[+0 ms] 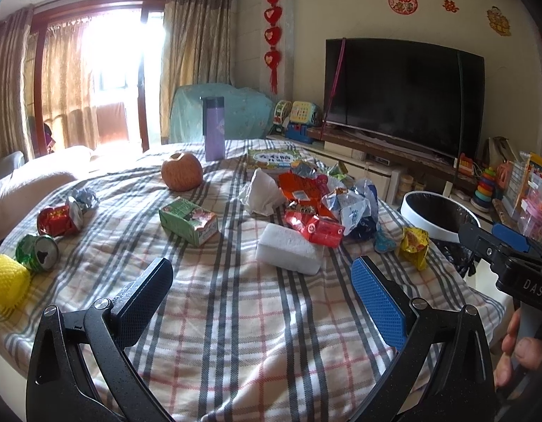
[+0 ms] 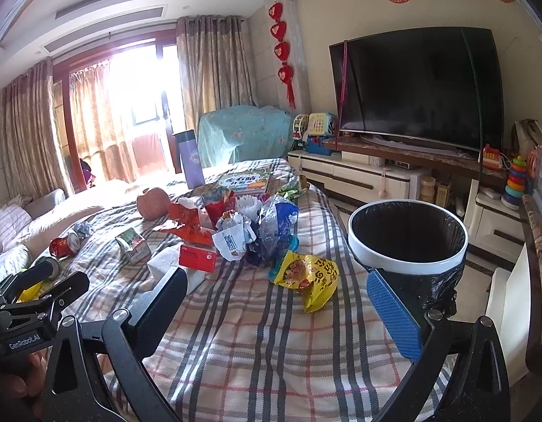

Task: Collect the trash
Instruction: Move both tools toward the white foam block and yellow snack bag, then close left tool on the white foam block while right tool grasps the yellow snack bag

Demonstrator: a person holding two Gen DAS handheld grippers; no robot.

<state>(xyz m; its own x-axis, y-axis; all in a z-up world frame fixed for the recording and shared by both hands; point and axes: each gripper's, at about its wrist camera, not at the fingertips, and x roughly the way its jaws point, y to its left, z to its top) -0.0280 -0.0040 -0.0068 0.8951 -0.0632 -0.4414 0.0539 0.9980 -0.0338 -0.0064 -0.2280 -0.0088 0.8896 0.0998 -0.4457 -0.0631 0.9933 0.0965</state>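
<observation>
Both hand-held grippers hang over the near part of a plaid-covered counter [image 1: 235,316], each with its jaws spread wide and nothing between them. Ahead of the left hand-held gripper [image 1: 262,302], just past its fingertips and a little right of centre, lies a white foam block [image 1: 288,249]; it is not touching either finger. Beyond the block sits a heap of wrappers [image 1: 316,197]: red packets, a crumpled white tissue [image 1: 260,193] and a blue-and-white bag. Left of the block is a green carton [image 1: 188,221], and farther left a red can [image 1: 60,218] and a green can [image 1: 38,253] lie on their sides, with a yellow foam net [image 1: 7,281] at the counter's left edge. An apple [image 1: 182,176] and a purple flask [image 1: 214,128] stand farther back. The right hand-held gripper [image 2: 281,313] points at a yellow snack bag [image 2: 309,274], which lies on the cloth just ahead, between the two fingers' lines and nearer the blue one. The bin [image 2: 408,242], white-rimmed with a black liner, stands off the counter's right edge, just beyond the blue finger [image 2: 394,316]. In the left view the yellow snack bag sits near the counter's right edge, next to the bin. A person's fingers show at the grip of each tool.
</observation>
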